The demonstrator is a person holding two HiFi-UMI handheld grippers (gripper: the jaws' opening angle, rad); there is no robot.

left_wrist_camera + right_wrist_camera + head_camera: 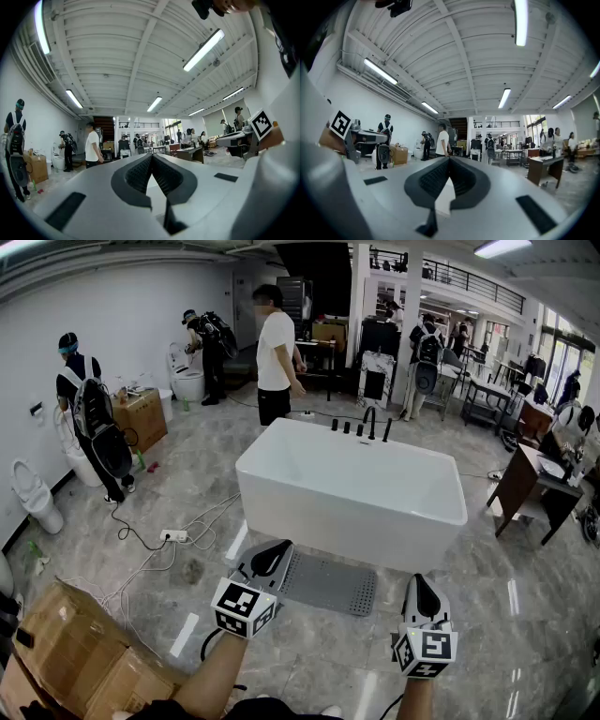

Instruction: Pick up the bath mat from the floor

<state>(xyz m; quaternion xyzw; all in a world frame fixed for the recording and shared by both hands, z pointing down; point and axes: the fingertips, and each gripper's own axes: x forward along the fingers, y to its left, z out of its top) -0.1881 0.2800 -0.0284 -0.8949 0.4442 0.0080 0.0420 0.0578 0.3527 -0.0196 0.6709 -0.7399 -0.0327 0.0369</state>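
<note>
Head cam: high up, faces fwd + steeply down over white rectangular freestanding bathtub [352, 493], left gripper [281, 549] and right gripper [418, 579] close at frame bottom. Gripper cams: low, level, right behind own jaws, facing across the room. All 3 share standing person in white T-shirt [275, 352] [93, 147] [442, 140].

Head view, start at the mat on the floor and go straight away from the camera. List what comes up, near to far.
Mat → bathtub → person in white shirt
</note>
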